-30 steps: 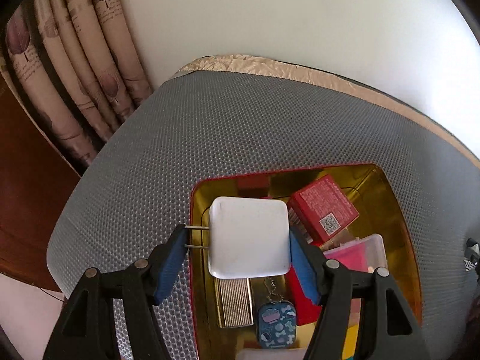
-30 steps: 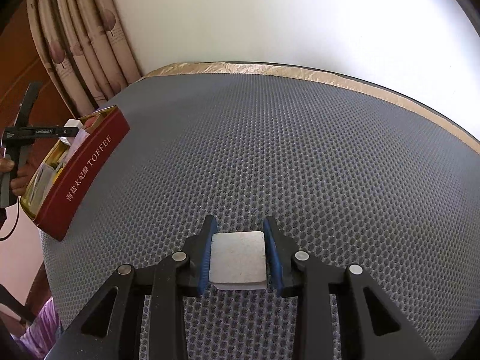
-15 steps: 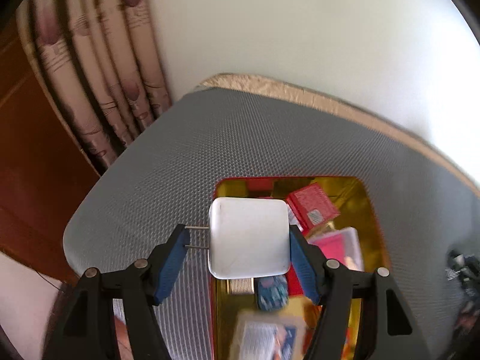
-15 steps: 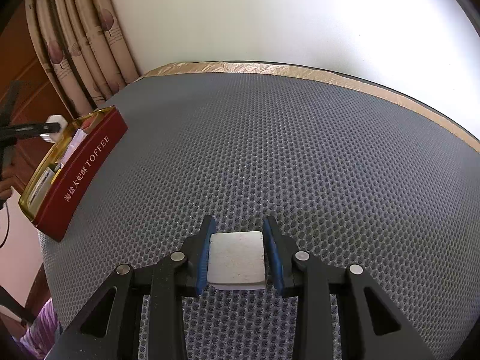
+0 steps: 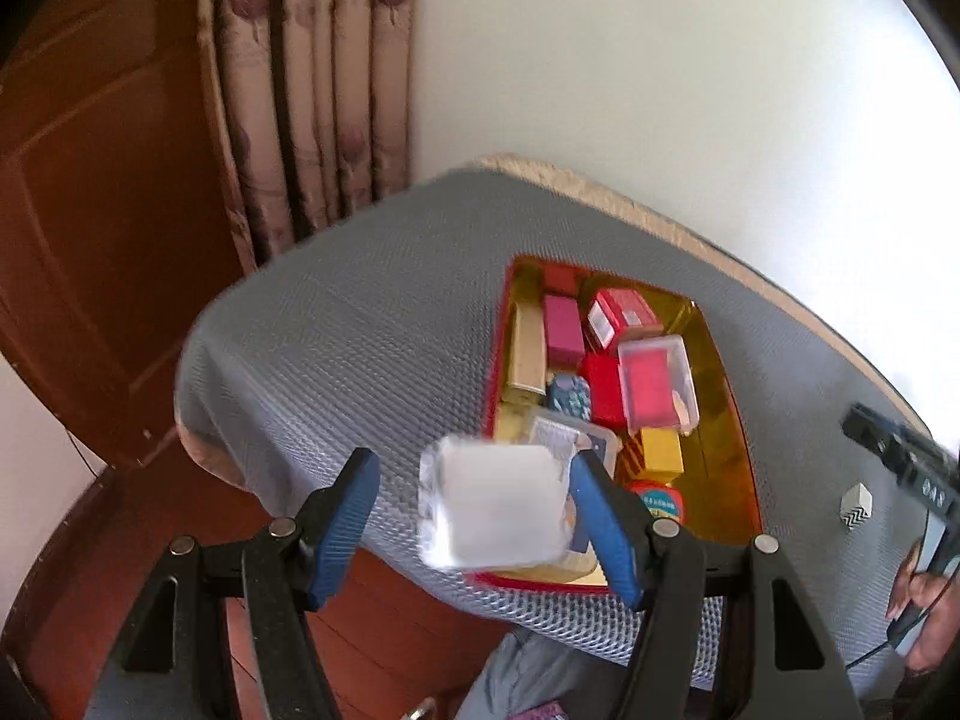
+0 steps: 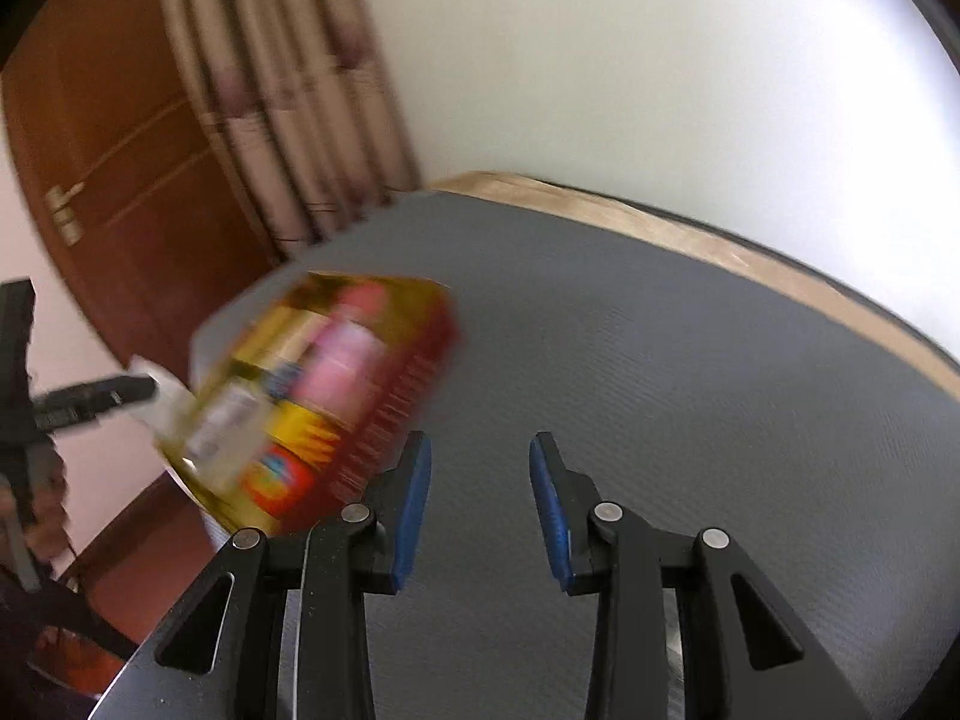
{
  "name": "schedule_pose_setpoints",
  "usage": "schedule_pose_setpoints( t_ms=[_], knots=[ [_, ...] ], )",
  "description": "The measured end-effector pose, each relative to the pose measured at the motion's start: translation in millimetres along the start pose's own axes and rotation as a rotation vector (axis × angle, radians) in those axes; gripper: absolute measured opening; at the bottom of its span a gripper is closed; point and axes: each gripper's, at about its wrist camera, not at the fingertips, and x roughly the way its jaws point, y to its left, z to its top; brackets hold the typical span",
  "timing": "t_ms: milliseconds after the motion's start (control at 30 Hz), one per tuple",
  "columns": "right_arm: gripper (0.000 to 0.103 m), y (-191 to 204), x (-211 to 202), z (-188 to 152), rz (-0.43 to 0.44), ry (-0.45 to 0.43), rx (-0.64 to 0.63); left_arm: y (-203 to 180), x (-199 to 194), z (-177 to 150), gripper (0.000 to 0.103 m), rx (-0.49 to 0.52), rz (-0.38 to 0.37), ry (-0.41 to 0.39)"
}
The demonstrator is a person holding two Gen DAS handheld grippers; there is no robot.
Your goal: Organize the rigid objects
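While the left gripper (image 5: 474, 510) stands spread wide at the bottom of its view, a blurred white square charger block (image 5: 495, 504) sits between its blue pads (image 5: 600, 516), nearer the right-hand pad and apart from the other (whether it still touches that pad, blur hides). Just above and right of it lies the red tin tray with a gold lining (image 5: 729, 387), already packed with small boxes, its long axis running toward the upper right of the frame. So the block seems to hang at the tray's near left corner. The right gripper (image 6: 480, 480) is spread and empty over the grey mesh mat (image 6: 690, 390), with the tray at middle left of its frame.
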Motion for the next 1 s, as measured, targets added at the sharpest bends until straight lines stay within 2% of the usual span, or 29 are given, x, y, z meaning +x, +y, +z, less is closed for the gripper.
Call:
schedule_pose_setpoints(
  t_ms=[100, 167, 300, 400, 467, 500, 533, 567, 600, 667, 700, 733, 800, 933, 1000],
  knots=[
    [0.033, 24.9, 21.2, 19.3, 0.061, 0.010, -0.023, -1.2, -24.5, -0.4, 0.068, 0.012, 0.013, -0.102],
    [0.033, 38.9, 30.0, 31.0, 0.071, 0.003, -0.042, -5.0, -34.6, -1.4, 0.068, 0.038, -0.008, -0.147],
    [0.033, 45.8, 28.1, 37.8, 0.066, -0.005, -0.041, 6.0, -34.6, 5.7, 0.068, 0.051, -0.028, -0.140],
    [0.034, 46.3, 10.6, 29.3, 0.034, -0.017, -0.080, 37.8, -26.5, 13.6, 0.068, -0.047, -0.001, -0.117],
    [0.039, 37.3, 0.7, 20.4, -0.006, -0.020, -0.079, 59.0, -24.8, 13.5, 0.068, -0.132, -0.036, -0.100],
    [0.048, 30.5, -4.2, 13.9, -0.047, -0.014, -0.080, 66.7, -23.6, 13.2, 0.068, -0.167, -0.048, -0.092],
    [0.064, 20.0, -10.5, 5.5, -0.094, -0.006, -0.071, 73.8, -22.2, 12.9, 0.068, -0.198, -0.047, -0.084],
    [0.074, 9.8, -16.5, -1.5, -0.112, 0.002, -0.057, 81.3, -21.2, 12.9, 0.068, -0.227, -0.033, -0.078],
    [0.076, 0.1, -23.4, -10.0, -0.130, 0.012, -0.047, 86.0, -19.6, 13.1, 0.068, -0.238, -0.022, -0.072],
    [0.085, -20.3, -37.8, -28.5, -0.226, 0.036, -0.038, 93.4, -15.5, 10.5, 0.068, -0.225, 0.019, -0.042],
    [0.094, -28.5, -43.2, -34.9, -0.252, 0.039, -0.025, 95.1, -14.5, 7.3, 0.068, -0.210, 0.056, -0.032],
    [0.098, -41.0, -50.0, -42.9, -0.266, 0.042, 0.005, 96.4, -14.6, 3.8, 0.068, -0.204, 0.085, -0.031],
    [0.098, -66.4, -58.1, -56.6, -0.285, 0.058, 0.085, 98.4, -16.9, -3.2, 0.068, -0.215, 0.095, -0.035],
    [0.098, -98.5, -59.3, -81.1, -0.268, 0.072, 0.233, 87.0, -12.5, -5.4, 0.068, -0.217, 0.031, -0.020],
    [0.098, -98.1, -53.3, -83.8, -0.273, 0.074, 0.234, 72.1, -8.6, -8.1, 0.068, -0.175, 0.028, -0.002]
  ],
)
